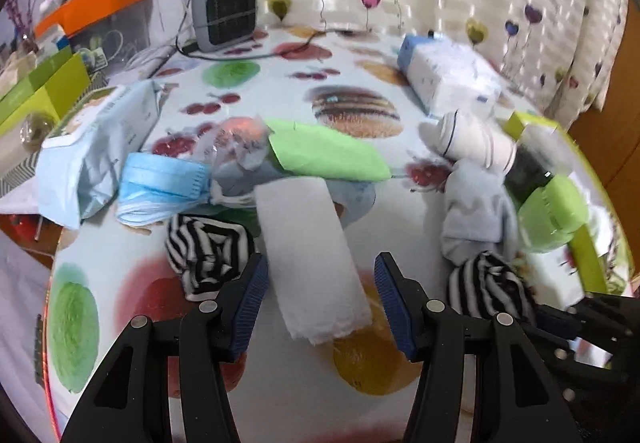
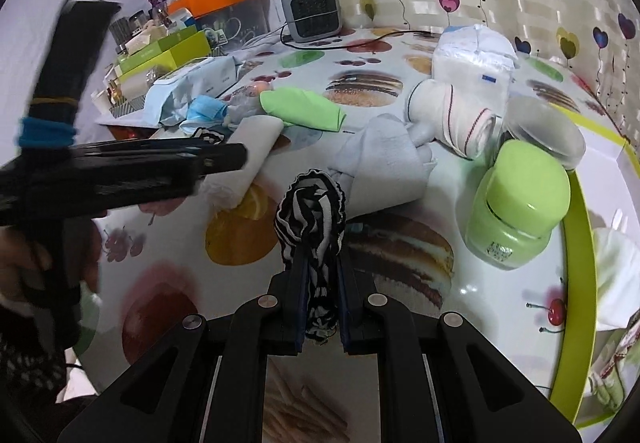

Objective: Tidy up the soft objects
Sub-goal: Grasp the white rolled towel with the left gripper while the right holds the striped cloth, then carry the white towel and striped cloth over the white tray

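Note:
My left gripper [image 1: 322, 279] stands open over the table, a folded white paper tissue [image 1: 312, 263] lying between its blue pads [image 1: 256, 283] with a gap on each side. A black-and-white striped sock [image 1: 208, 255] lies just left of it. My right gripper [image 2: 319, 263] is shut on a second striped sock [image 2: 310, 211], bunched above its fingertips; that sock [image 1: 488, 291] also shows at the lower right of the left wrist view. Near it lie a pale grey sock [image 2: 384, 163] and a rolled white sock [image 2: 452, 119]. Further back are a green cloth [image 1: 328, 151] and a blue face mask [image 1: 160, 183].
A green-lidded jar [image 2: 516, 211] stands right of the socks, beside a lime-green tray rim [image 2: 576, 283]. A tissue pack [image 1: 448, 75], a grey heater [image 1: 224, 15] and a wipes pack [image 1: 96, 139] sit further back. Boxes crowd the left edge.

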Motion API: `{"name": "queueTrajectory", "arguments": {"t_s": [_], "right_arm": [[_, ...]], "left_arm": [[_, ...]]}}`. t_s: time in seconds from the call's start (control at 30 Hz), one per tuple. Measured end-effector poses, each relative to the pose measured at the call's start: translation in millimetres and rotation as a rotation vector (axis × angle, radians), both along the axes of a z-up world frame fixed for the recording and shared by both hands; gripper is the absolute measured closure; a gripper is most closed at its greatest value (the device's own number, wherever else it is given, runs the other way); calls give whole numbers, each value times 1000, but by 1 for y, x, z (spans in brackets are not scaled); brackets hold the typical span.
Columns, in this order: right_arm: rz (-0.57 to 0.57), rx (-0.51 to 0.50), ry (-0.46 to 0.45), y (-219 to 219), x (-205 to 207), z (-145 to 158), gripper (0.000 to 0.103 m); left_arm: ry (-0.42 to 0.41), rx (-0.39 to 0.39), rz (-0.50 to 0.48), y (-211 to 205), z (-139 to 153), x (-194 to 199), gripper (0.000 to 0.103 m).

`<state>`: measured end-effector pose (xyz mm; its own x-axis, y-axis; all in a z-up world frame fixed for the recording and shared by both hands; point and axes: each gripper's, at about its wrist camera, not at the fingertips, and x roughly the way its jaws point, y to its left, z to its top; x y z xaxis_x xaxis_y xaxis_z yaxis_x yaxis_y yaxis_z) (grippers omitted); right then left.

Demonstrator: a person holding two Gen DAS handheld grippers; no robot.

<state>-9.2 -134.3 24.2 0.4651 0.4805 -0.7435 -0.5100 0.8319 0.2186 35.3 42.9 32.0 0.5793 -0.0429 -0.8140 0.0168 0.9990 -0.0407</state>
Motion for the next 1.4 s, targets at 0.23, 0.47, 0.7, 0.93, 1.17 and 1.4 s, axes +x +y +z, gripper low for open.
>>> {"name": "queueTrajectory", "arguments": {"t_s": [0.23,0.47,0.7,0.93,1.17,1.4], "right_arm": [[58,81,50,-7,-4,1,90],[68,86,71,-14,-10,-2,90],[58,78,64,-18,-13,-2,90],[20,52,32,-22,-15,2,90],[-9,47,-21,-25,-20,16,90],[-45,40,-73,-29,-24,34,90]], "left_arm": [[48,33,-6,-9,-16,10,48],[32,60,-4,-13,-16,11,56],[18,55,2,-14,-15,11,71],[-17,31,6,-14,-8,2,76],[-77,20,-37,-20,16,-19,76],[-129,14,-85,-34,38,-35,76]]}}
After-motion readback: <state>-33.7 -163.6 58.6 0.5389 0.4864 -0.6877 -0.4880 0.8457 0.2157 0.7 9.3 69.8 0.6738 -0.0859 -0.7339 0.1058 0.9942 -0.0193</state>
